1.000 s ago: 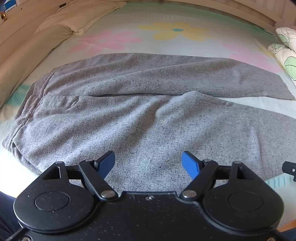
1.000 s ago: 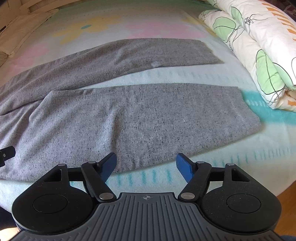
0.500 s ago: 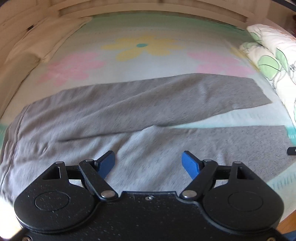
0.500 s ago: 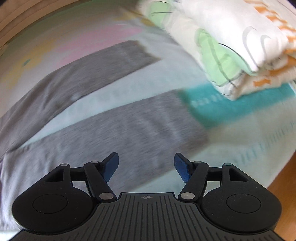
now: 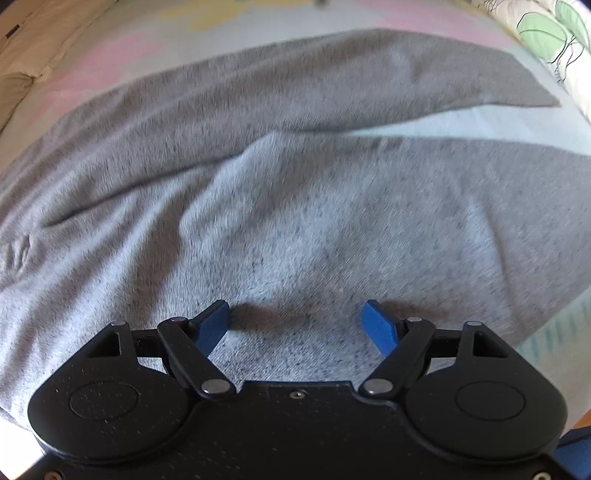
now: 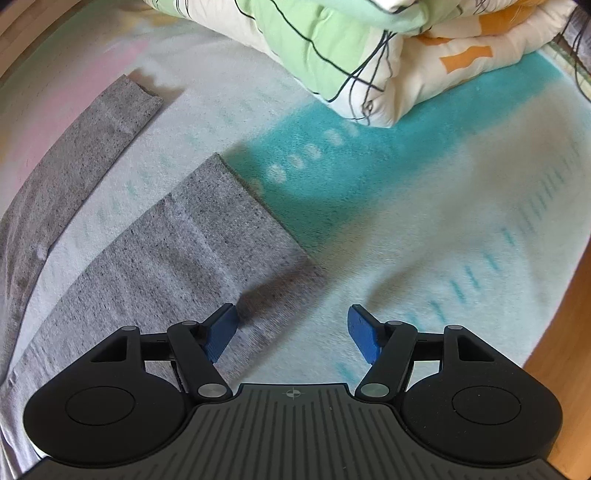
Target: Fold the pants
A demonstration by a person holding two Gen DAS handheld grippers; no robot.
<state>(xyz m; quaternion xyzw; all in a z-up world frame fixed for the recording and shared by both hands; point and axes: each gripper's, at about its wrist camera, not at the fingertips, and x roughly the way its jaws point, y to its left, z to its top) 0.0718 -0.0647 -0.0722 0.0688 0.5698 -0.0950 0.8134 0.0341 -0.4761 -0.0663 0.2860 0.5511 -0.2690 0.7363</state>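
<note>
Grey speckled pants [image 5: 295, 192] lie flat on the bed with both legs spread apart and running to the right. My left gripper [image 5: 297, 314] is open and empty, low over the upper part of the near leg. In the right wrist view the near leg's cuff end [image 6: 207, 229] and the far leg's cuff [image 6: 122, 107] show. My right gripper [image 6: 293, 319] is open and empty, just above the near corner of the near cuff, its left fingertip [image 6: 221, 328] over the cloth.
A folded floral quilt [image 6: 369, 48] lies on the bed beyond the cuffs and shows in the left wrist view [image 5: 554, 33]. A beige pillow [image 5: 22, 55] lies far left. The bed sheet [image 6: 443, 221] ends at a wooden floor edge [image 6: 561, 332] on the right.
Both grippers have dropped closer to the pants. The right one swung right to the near cuff; the left one moved down over the near leg. Both stay open.
</note>
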